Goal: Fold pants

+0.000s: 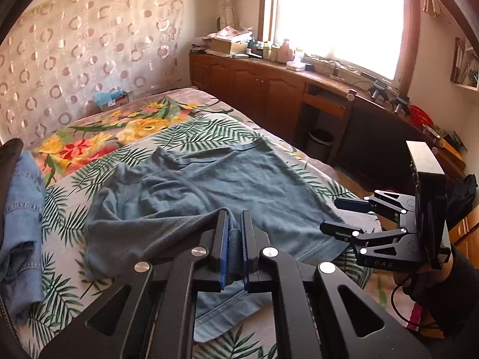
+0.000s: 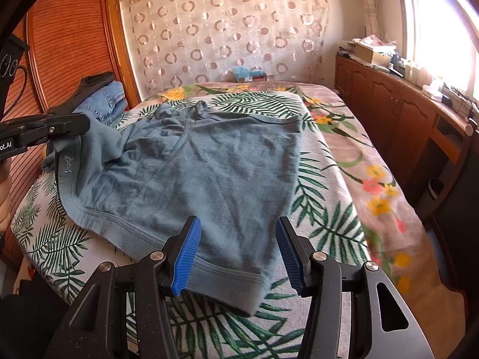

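Observation:
Grey-blue pants (image 1: 215,179) lie spread on the leaf-print bed sheet (image 1: 60,293); they also show in the right wrist view (image 2: 209,164). My left gripper (image 1: 235,221) is shut on a lifted hem of the pants, cloth pinched between its blue pads. It also shows in the right wrist view (image 2: 85,125) at the left, holding the leg corner up. My right gripper (image 2: 238,239) is open, its blue pads straddling the other leg hem just above the cloth. It also shows in the left wrist view (image 1: 332,215) at the right edge of the pants.
Folded blue jeans (image 2: 104,101) and a dark garment (image 2: 92,82) lie at the bed's left side. A floral blanket (image 2: 374,179) covers the bed's right side. Wooden cabinets (image 1: 269,89) with clutter run under the window, a bin (image 1: 320,145) beside them.

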